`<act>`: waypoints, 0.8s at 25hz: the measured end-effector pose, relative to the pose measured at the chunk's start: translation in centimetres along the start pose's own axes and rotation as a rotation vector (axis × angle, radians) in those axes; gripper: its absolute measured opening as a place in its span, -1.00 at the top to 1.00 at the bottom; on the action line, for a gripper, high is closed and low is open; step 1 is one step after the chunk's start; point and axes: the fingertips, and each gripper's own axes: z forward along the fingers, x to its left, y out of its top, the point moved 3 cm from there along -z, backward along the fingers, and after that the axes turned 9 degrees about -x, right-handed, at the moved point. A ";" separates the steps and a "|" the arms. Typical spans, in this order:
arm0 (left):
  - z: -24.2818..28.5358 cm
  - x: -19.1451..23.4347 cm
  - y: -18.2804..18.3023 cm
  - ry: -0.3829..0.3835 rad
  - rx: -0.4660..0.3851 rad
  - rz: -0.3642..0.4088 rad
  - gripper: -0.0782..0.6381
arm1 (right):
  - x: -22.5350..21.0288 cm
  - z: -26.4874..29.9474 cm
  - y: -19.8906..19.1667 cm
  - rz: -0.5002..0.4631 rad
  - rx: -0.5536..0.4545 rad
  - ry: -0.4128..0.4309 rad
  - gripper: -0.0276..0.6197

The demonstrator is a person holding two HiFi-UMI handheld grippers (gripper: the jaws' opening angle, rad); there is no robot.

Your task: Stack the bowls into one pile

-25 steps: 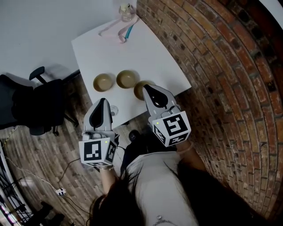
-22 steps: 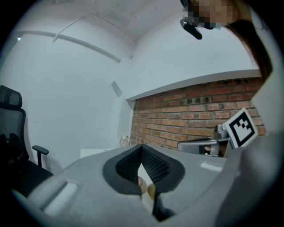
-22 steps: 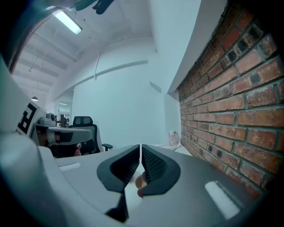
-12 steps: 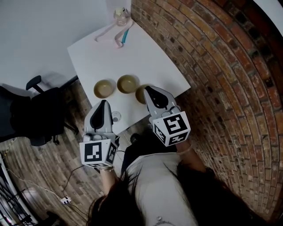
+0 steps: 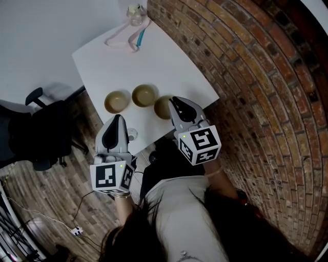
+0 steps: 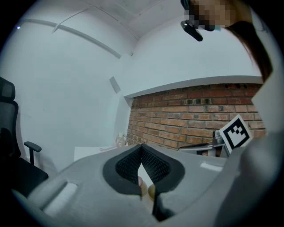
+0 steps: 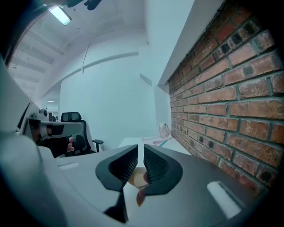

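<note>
Three tan bowls stand in a row near the white table's [image 5: 154,61] front edge: left bowl [image 5: 117,102], middle bowl [image 5: 144,95], and right bowl [image 5: 162,107], half hidden behind my right gripper [image 5: 175,100]. That gripper hovers over the right bowl, its jaws shut to a thin slit with nothing in it. My left gripper [image 5: 117,119] hangs at the table's front edge, just short of the left bowl, its jaw tips meeting, empty. In the right gripper view, a bowl [image 7: 135,178] shows below the gripper [image 7: 140,148]. In the left gripper view, the gripper [image 6: 141,146] points along the table.
A brick wall [image 5: 246,77] runs along the table's right side. At the table's far end stand a small clear bottle [image 5: 134,11] and a pink and teal strap [image 5: 128,37]. A black office chair [image 5: 41,133] stands to the left on the wooden floor.
Both grippers keep almost the same pose. The head view has shifted a little, so the table and bowls now sit slightly higher and further left.
</note>
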 end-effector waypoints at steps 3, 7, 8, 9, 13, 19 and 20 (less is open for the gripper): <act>0.8 0.3 -0.2 0.011 0.006 -0.001 0.79 | -1.1 0.6 -0.6 0.008 0.017 -0.010 0.78; 1.9 0.4 -0.4 0.026 0.013 0.005 0.79 | -2.7 1.4 -1.4 0.015 0.043 -0.024 0.78; 2.2 0.5 -0.5 0.029 0.016 0.007 0.79 | -3.1 1.6 -1.7 0.017 0.052 -0.026 0.78; 2.6 0.5 -0.6 0.032 0.019 0.008 0.79 | -3.5 1.8 -2.1 0.020 0.062 -0.027 0.77; 3.9 0.2 -1.2 0.034 0.028 0.008 0.79 | -5.2 2.5 -3.7 0.033 0.108 -0.035 0.77; 5.8 -0.2 -2.1 0.042 0.055 -0.002 0.79 | -7.2 3.4 -6.4 0.050 0.184 -0.036 0.76; 6.1 -0.2 -2.3 0.043 0.060 -0.001 0.79 | -7.5 3.5 -6.8 0.054 0.197 -0.036 0.76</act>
